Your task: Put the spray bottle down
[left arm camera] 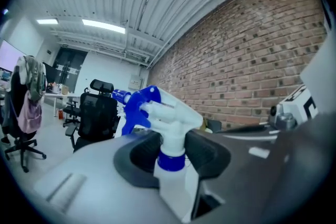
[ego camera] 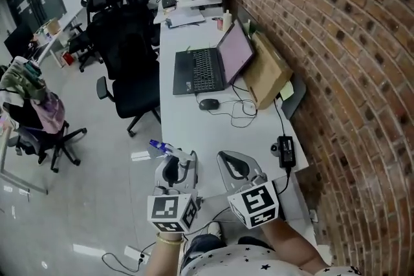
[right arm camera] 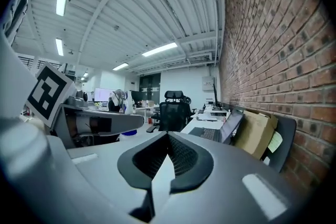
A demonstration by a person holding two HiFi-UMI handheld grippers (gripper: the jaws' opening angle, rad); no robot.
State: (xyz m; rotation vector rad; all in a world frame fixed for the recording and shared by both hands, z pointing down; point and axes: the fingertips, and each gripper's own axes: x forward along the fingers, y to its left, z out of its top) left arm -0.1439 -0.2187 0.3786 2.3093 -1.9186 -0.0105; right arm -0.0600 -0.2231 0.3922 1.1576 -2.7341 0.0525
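Note:
The spray bottle [left arm camera: 169, 134] is white with a blue collar and a blue trigger head. It stands upright between the dark pads of my left gripper [left arm camera: 170, 153], which is shut on its neck. In the head view the blue nozzle [ego camera: 159, 147] pokes out to the left of the left gripper [ego camera: 176, 166], over the front left edge of the white table [ego camera: 184, 126]. My right gripper [ego camera: 237, 163] hangs beside it over the table's near end. Its jaws meet with nothing between them, as the right gripper view shows [right arm camera: 167, 153].
On the table farther back lie an open laptop [ego camera: 208, 68], a mouse [ego camera: 208, 104] with its cable, a cardboard box [ego camera: 268, 72] against the brick wall and a power adapter [ego camera: 285, 150]. Black office chairs [ego camera: 132, 71] stand left of the table.

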